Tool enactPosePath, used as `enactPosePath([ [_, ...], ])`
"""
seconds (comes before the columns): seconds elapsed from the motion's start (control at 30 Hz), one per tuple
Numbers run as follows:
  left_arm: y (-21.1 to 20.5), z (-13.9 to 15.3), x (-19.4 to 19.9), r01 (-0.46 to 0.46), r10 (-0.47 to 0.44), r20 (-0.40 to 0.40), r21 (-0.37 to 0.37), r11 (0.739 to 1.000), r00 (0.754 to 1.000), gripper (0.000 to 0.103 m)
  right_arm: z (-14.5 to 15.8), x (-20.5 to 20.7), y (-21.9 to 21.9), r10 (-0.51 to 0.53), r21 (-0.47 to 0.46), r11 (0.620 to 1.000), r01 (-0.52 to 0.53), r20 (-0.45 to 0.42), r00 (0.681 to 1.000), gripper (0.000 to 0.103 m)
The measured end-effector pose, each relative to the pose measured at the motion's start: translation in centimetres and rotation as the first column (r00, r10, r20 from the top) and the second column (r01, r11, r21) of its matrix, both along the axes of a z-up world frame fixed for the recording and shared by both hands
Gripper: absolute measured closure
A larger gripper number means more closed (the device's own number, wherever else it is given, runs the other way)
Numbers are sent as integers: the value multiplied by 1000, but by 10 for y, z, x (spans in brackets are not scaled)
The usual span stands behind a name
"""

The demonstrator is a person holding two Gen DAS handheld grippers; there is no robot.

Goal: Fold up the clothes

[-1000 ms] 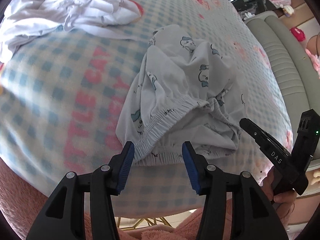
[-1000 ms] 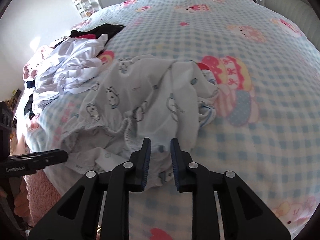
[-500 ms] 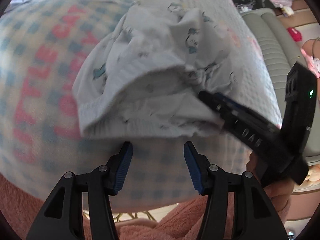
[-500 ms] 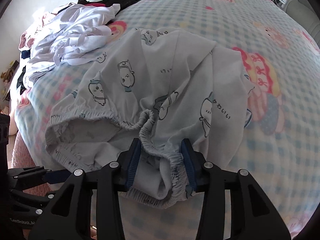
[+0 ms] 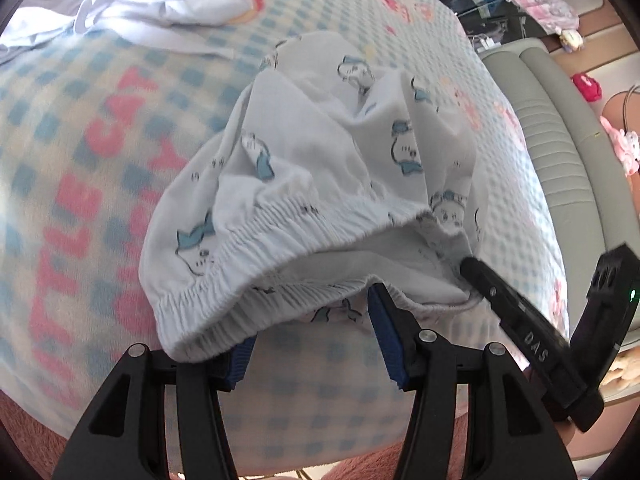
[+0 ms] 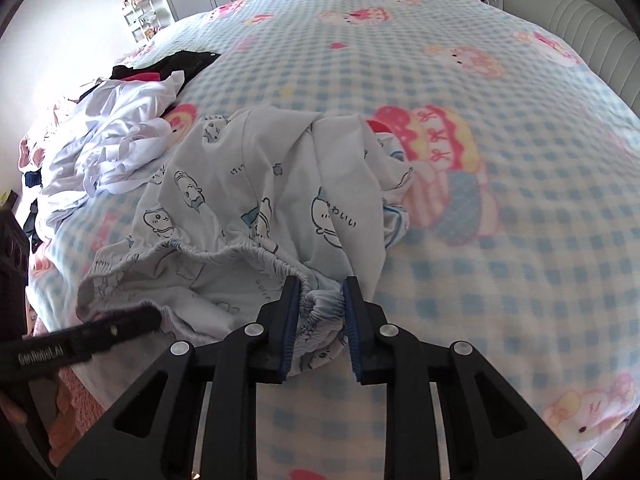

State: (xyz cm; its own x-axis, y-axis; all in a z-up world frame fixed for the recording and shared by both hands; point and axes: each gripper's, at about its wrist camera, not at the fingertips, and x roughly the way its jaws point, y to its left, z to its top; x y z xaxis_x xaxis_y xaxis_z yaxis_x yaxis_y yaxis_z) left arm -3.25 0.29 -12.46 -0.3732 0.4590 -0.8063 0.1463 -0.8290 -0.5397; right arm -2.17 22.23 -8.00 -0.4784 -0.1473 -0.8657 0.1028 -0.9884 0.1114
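Note:
Pale blue-white shorts [image 5: 340, 152] [image 6: 260, 184] with a cartoon print lie crumpled on the checked bedspread [image 6: 500, 260], elastic waistband towards me and gaping wide. My right gripper [image 6: 322, 312] is shut on a bunched bit of that waistband. In the left wrist view the right gripper [image 5: 480, 276] shows as a black finger whose tip is at the waistband's right end. My left gripper [image 5: 312, 340] is open at the waistband's left end. The hem drapes over its left finger and the lower layer lies between the fingers. In the right wrist view the left gripper [image 6: 132, 322] pokes at the waistband opening.
A heap of white clothes [image 5: 160, 4] [image 6: 112, 140] lies beyond the shorts to the left, with a black garment [image 6: 180, 64] behind it. A padded grey headboard [image 5: 560, 160] [image 6: 580, 40] borders the bed. The bed's front edge and a pink fuzzy cover [image 5: 24, 420] are just below my grippers.
My right gripper's fingers have narrowed onto the bunched waistband. My left gripper has pushed in under the waistband's left end, and the hem now drapes over its left finger.

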Motion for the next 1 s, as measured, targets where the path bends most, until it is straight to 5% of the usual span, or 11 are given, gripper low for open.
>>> enactPosePath([
  [0.1, 2, 0, -9, -30, 30, -26, -18, 999, 999, 52, -7, 1, -6, 37, -2, 999, -37, 44, 998, 82],
  [0.3, 8, -8, -10, -17, 16, -26, -56, 998, 1000, 79, -15, 11, -24, 101, 4, 995, -102, 68, 993, 79],
  [0.67, -58, 64, -31, -128, 91, -216, -161, 979, 972, 83, 19, 4, -30, 111, -94, 990, -108, 28, 993, 79],
  [0.93, -35, 64, -5, 94, -131, -174, -204, 974, 976, 82, 12, -15, -66, 195, -138, 972, -188, 37, 980, 77],
  [1.0, -29, 60, 4, 111, -140, -166, -171, 979, 976, 82, -2, -20, -78, 232, -136, 966, -221, 70, 970, 63],
])
